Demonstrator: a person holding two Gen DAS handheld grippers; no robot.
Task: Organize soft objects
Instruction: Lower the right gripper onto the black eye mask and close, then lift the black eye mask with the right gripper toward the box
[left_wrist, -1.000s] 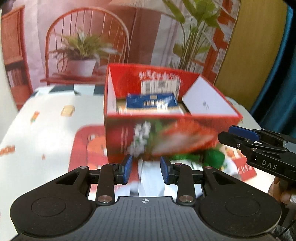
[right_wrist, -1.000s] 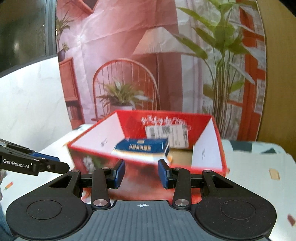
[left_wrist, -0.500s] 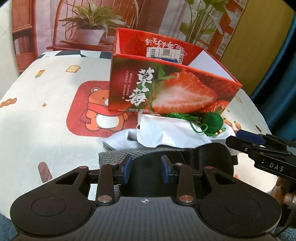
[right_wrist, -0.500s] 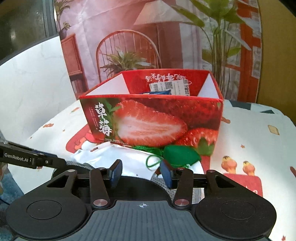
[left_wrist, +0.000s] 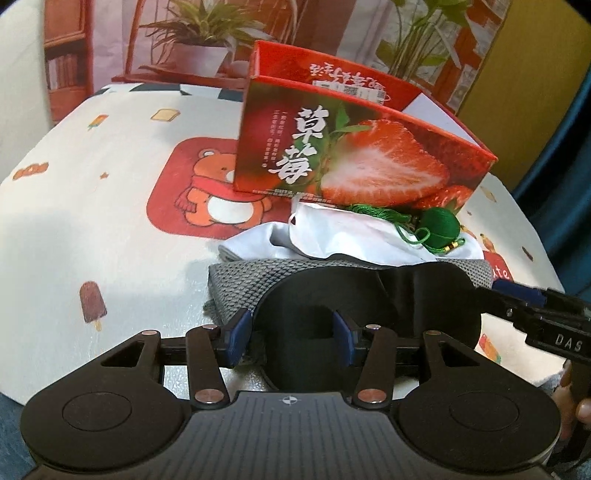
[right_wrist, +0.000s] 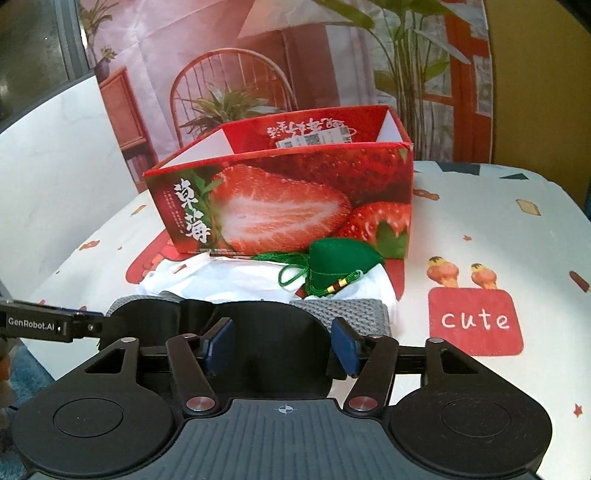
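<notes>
Left claw (left_wrist: 291, 334), jaws apart, straddles a black eye mask (left_wrist: 369, 306) atop a grey cloth (left_wrist: 243, 280); strawberry box (left_wrist: 354, 162) at twelve o'clock, right claw (left_wrist: 517, 295) at three o'clock.

Worktop (left_wrist: 110, 229) with cartoon-print cloth fills the frame | bear patch (left_wrist: 210, 192) centre left | "cute" patch (right_wrist: 476, 321) lower right | printed chair-and-plants backdrop (right_wrist: 229, 66) across the top
</notes>
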